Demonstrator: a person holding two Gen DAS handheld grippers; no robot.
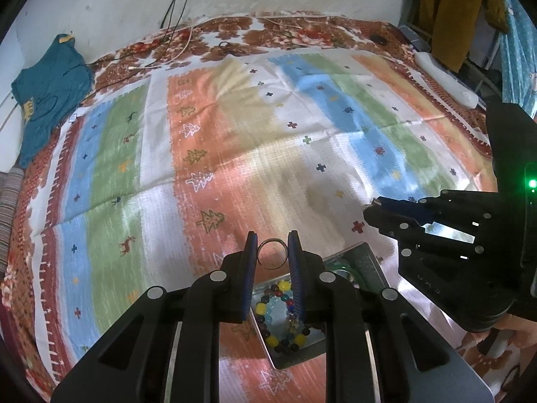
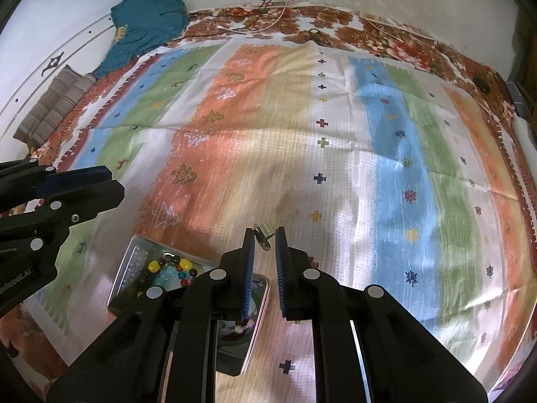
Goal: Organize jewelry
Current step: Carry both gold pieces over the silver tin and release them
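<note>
My left gripper [image 1: 272,245] is shut on a thin metal ring [image 1: 272,254], held above an open metal tin [image 1: 364,258]. The tin holds a bracelet of yellow, red, dark and blue beads [image 1: 280,315]. In the right wrist view my right gripper [image 2: 265,235] is shut on a small silver ring piece [image 2: 265,233], held over the cloth just right of the tin [image 2: 129,268] and its beads [image 2: 171,270]. The right gripper also shows in the left wrist view [image 1: 376,210], and the left gripper shows in the right wrist view [image 2: 110,184].
A striped, patterned cloth [image 1: 235,154] covers a bed. A teal garment [image 1: 47,94] lies at its far left corner, cables [image 1: 167,50] trail along the far edge by the wall. A white object [image 1: 446,77] lies at the far right edge. The tin's lid [image 2: 255,319] lies open beside it.
</note>
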